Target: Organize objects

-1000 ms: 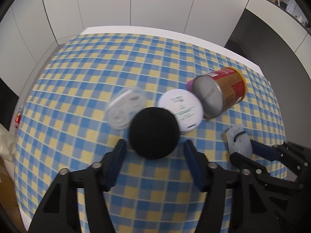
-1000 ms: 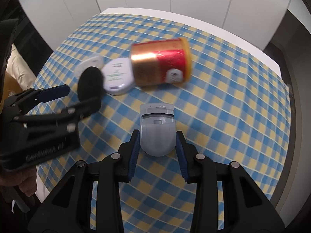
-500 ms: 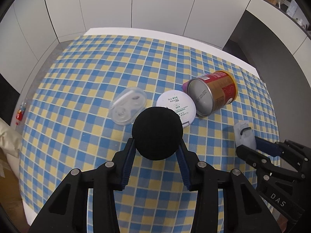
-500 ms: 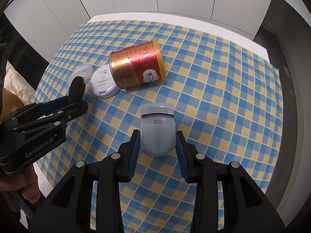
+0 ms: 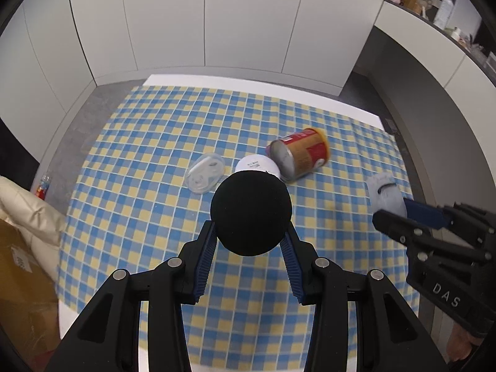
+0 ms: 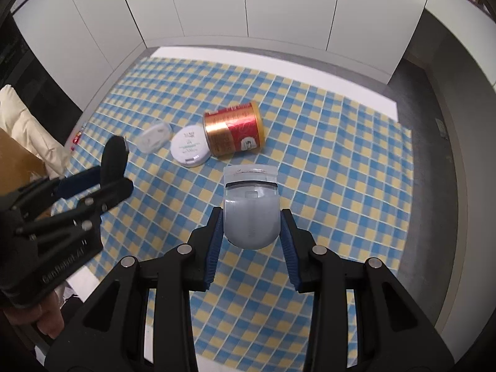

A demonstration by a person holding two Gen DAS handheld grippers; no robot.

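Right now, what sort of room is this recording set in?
Probably a home kitchen or dining corner: a table under a checked cloth, plain white cabinets behind it, and a counter with small items.

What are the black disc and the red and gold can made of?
The black disc, held in the left gripper, looks like soft matte foam or sponge: it shows no shine at all. The can, lying on its side, looks like metal, with a glossy printed wrap and a dull silvery end.
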